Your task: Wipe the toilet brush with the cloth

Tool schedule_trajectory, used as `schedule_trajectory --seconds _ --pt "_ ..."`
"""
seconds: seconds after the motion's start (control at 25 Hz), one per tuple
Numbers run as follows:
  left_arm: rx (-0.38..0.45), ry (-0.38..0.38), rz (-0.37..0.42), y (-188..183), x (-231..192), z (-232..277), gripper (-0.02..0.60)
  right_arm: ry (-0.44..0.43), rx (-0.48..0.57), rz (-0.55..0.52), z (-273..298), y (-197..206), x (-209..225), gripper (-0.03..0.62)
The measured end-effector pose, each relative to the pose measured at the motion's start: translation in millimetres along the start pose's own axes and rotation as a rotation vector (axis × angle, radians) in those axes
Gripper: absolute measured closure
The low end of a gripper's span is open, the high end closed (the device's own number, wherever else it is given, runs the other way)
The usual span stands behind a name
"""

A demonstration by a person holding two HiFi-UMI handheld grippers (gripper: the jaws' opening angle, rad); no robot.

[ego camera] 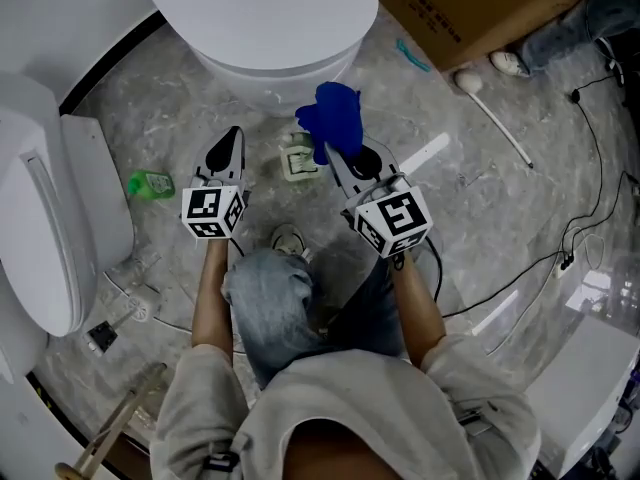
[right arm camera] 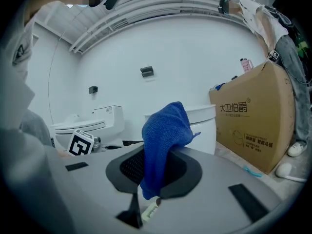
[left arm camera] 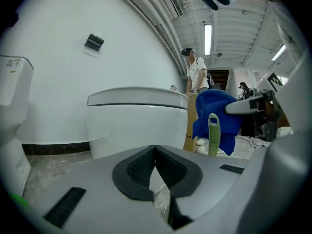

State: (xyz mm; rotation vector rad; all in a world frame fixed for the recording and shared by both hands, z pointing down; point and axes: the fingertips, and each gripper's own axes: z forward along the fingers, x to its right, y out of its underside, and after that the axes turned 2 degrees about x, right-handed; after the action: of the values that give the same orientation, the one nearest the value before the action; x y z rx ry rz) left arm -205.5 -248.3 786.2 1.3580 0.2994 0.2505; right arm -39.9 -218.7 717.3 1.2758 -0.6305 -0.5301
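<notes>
A grey marbled floor (ego camera: pixel 480 198) spreads under a showroom's white toilet (ego camera: pixel 270 18), seen from the head view. Just in front of that toilet stands the green-and-white toilet brush (ego camera: pixel 297 158) in its holder. To the toilet's near left, the left tongs (ego camera: pixel 233 136) hang above the floor, jaws together and empty. To its near right, the right tongs (ego camera: pixel 338 158) are clamped on a blue cloth (ego camera: pixel 335 118), which is bunched just beside the brush. A cardboard box (ego camera: pixel 470 3) sits to the right of the toilet, and a second toilet (ego camera: pixel 50 218) to its left.

In the left gripper view, the left tongs (left arm camera: pixel 155 147) point at the toilet (left arm camera: pixel 136 121) with their dark pads (left arm camera: pixel 139 167) pressed tip to tip. Right of the toilet, the toilet brush's green loop handle (left arm camera: pixel 213 133) stands upright in front of the hanging cloth (left arm camera: pixel 204 111). A person (left arm camera: pixel 197 74) stands beyond the toilet.

In the right gripper view, the right tongs (right arm camera: pixel 155 155) pinch the cloth (right arm camera: pixel 163 140), which drapes over and down between the jaws. The toilet (right arm camera: pixel 204 126) rises behind it, with the printed box (right arm camera: pixel 253 126) to the toilet's right.
</notes>
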Motion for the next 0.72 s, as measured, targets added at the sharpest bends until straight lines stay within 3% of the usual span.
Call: schedule_trajectory --seconds 0.2,0.72 --pt "0.005 -0.009 0.006 -5 4 -4 0.561 -0.004 -0.032 0.022 5 15 -1 0.528" --pt "-0.02 -0.011 0.011 9 3 -5 0.561 0.059 -0.177 0.102 10 99 15 0.528"
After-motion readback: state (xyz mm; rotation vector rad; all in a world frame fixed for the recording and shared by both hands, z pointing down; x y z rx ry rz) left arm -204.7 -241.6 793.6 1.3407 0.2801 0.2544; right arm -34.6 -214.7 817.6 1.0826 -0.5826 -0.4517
